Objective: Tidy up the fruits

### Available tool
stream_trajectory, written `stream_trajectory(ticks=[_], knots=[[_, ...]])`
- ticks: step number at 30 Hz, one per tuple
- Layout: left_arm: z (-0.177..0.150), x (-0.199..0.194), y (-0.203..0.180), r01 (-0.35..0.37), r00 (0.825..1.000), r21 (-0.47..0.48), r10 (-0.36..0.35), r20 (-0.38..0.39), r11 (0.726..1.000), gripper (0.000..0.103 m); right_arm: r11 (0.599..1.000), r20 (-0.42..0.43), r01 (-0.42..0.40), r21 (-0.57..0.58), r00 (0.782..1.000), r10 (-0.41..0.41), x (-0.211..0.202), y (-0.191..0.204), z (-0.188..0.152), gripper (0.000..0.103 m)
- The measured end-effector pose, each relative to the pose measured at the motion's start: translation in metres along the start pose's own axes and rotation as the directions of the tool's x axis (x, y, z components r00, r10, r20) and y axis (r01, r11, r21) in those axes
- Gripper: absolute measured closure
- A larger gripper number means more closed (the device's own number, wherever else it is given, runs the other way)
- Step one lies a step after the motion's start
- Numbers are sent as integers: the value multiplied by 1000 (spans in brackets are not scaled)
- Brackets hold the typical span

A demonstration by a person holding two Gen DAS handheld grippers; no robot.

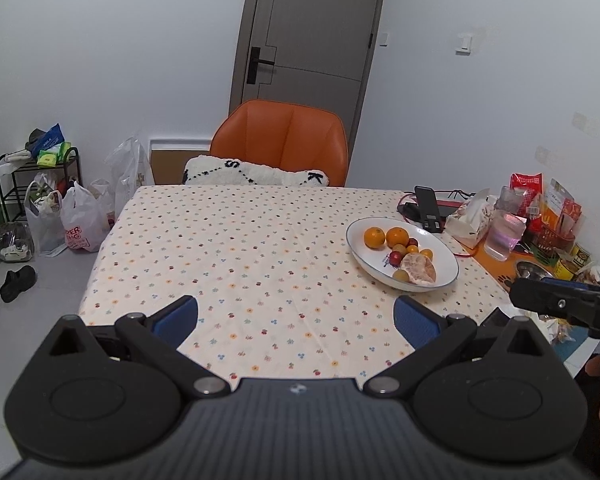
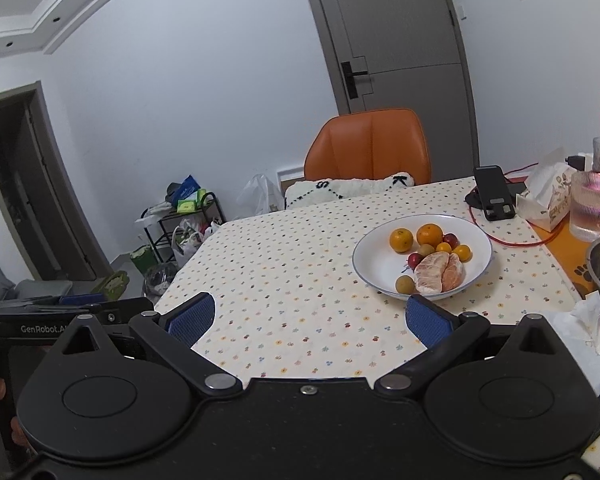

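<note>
Hovering low over the near edge of the worktop (image 1: 236,248), the left gripper (image 1: 296,318) has its blue pads spread wide with nothing between them, and the right gripper (image 2: 310,318) is spread just as wide and equally empty. Between them and the fruit lies only bare dotted tablecloth. All the fruit in view sits together in one white plate (image 2: 376,256), which lies ahead and to the right of both grippers; in the right wrist view it is close beyond the right-hand pad, while in the left wrist view it sits farther off to the right, so I judge the right gripper the nearer one. On the plate's near side rests a peeled citrus piece (image 2: 440,272) in two segments, its long axis running roughly toward and away from the grippers, with a small greenish fruit (image 2: 405,284) just beside it. Behind these cluster red plums (image 2: 414,259) and small yellow fruits (image 2: 462,252), and at the far side stand two oranges (image 2: 401,239). This gathered layout fits either fruit waiting to be sorted or fruit already collected; the pictures do not settle which. Past the plate stand a phone holder (image 2: 494,194), a tissue pack (image 2: 544,198) and a ribbed glass (image 2: 590,204).
</note>
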State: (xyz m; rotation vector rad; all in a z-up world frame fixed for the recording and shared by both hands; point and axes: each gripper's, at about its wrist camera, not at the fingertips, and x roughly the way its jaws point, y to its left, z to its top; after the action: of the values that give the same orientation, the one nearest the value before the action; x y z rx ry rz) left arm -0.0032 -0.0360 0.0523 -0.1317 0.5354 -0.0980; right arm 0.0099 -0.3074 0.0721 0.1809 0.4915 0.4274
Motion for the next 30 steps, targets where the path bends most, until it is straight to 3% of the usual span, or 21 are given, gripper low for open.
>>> stream_trajectory(ticks=[11,30], knots=[[-4,-10,7,-2,1000,13,2,7,1000,0,1000,-3,3,-19,1000,-3,-21,4,-6,0],[-6,-9,7,-9,1000,31,9,-4,999,0,1000,-20,-21,9,1000,21,-17,-1,-12,0]])
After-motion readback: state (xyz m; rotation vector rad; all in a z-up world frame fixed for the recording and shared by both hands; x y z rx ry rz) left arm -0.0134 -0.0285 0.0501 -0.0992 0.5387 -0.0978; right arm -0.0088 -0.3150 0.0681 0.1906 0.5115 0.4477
